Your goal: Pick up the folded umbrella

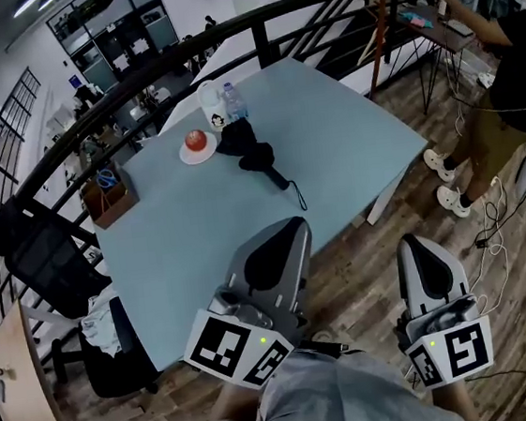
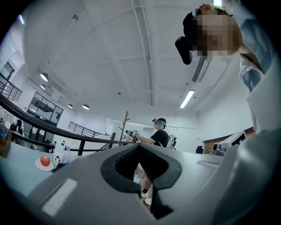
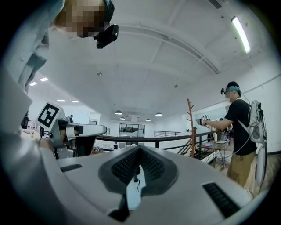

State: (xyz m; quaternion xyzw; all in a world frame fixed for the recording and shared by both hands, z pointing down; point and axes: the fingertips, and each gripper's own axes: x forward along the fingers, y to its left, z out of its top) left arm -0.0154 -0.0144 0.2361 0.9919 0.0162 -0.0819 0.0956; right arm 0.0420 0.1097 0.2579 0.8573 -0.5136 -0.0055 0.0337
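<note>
Folded umbrella (image 1: 255,156) lies on desk (image 1: 348,129) just right of the apple plate (image 1: 198,151), long axis slanting away from it, strap end toward us; both tools closed, empty; left tool (image 1: 287,230) nearer than right tool (image 1: 417,246).

Umbrella (image 1: 255,156): black cloth, matt. Worktop (image 1: 349,138): smooth, pale blue, low sheen. Floor (image 1: 357,288): wood planks. Box (image 1: 111,201): wood. Railing (image 1: 261,43): dark metal, semi-gloss.

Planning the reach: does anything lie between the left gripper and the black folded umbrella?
Nothing visible: only bare pale-blue tabletop separates the left gripper and black folded umbrella; the red apple sits off to one side.
</note>
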